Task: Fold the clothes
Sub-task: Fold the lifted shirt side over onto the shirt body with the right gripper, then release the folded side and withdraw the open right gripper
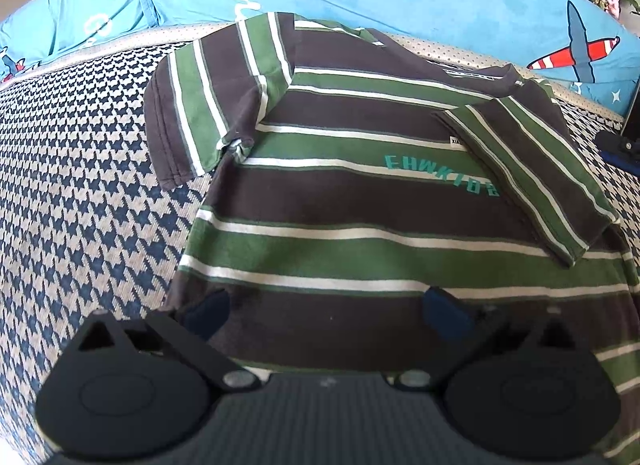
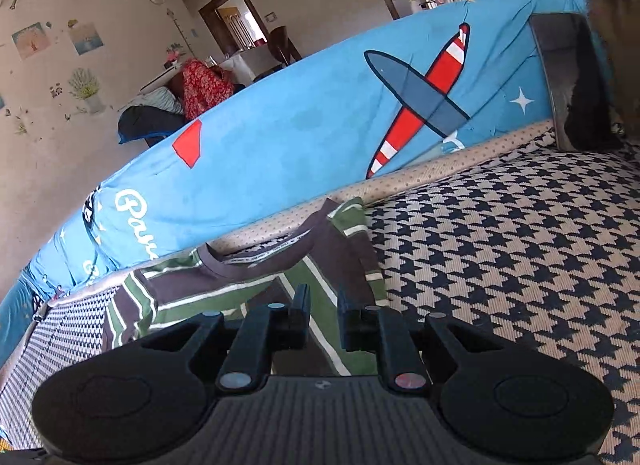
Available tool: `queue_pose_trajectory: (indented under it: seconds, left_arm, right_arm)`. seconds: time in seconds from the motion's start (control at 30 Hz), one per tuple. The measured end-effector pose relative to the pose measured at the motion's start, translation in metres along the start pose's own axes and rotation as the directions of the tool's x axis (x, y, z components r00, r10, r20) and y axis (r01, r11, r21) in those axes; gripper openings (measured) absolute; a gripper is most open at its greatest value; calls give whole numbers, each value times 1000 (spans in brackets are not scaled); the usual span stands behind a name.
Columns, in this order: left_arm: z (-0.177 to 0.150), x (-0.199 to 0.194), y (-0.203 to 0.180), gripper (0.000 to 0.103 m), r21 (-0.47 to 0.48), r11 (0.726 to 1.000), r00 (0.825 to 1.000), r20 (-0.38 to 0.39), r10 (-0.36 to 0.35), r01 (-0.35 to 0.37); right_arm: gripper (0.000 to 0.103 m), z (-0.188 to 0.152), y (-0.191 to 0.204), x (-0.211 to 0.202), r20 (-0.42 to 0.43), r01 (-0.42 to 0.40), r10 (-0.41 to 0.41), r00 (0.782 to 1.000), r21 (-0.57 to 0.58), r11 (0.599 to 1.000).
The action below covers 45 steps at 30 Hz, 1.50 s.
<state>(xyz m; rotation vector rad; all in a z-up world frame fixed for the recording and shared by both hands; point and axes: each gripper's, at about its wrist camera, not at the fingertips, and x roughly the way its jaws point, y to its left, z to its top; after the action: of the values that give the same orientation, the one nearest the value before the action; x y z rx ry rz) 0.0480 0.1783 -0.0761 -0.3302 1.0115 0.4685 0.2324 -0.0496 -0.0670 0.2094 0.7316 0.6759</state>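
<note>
A T-shirt in green, brown and white stripes lies flat on a houndstooth cover. Its right sleeve is folded in over the chest. The other sleeve lies spread out to the left. My left gripper hangs open and wide over the shirt's lower part, with nothing between its fingers. In the right wrist view my right gripper hovers by the shirt's collar. Its jaws stand a narrow gap apart and hold nothing.
A blue cushion with a red aeroplane print runs along the back of the cover. A dark object sits at the right edge beside the shirt. A grey and black thing leans at the far right corner.
</note>
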Motion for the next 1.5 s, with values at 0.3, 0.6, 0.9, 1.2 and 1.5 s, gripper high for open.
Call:
queue_pose_trajectory:
  seconds: [0.3,0.6,0.9,1.2,1.5]
  left_arm:
    - [0,5,-8,103,12,1000,1000,-21,8,-8]
    - [-1,9,-12,103,37,999,999,-32,31,-29]
    - [-1,13,-15,103,56,998,999,-33,38,-36]
    - [-2,14,-16,103,63,997,999,-30,41,-39]
    - [-3,13,-17,103,65,997,999,-19,46,-45]
  right_arm:
    - [22,-13,10,4,-75,-2,-5,997,-94,996]
    - [24,-27,16,17,-168,34,-65,984,-181,983]
    - [28,-32,26,20,-177,78,-120,977,-227,971]
    - [43,-42,48,13,-208,152,-206,956,-248,957]
    - [72,-64,69,-3,-261,199,-249,933,-201,959]
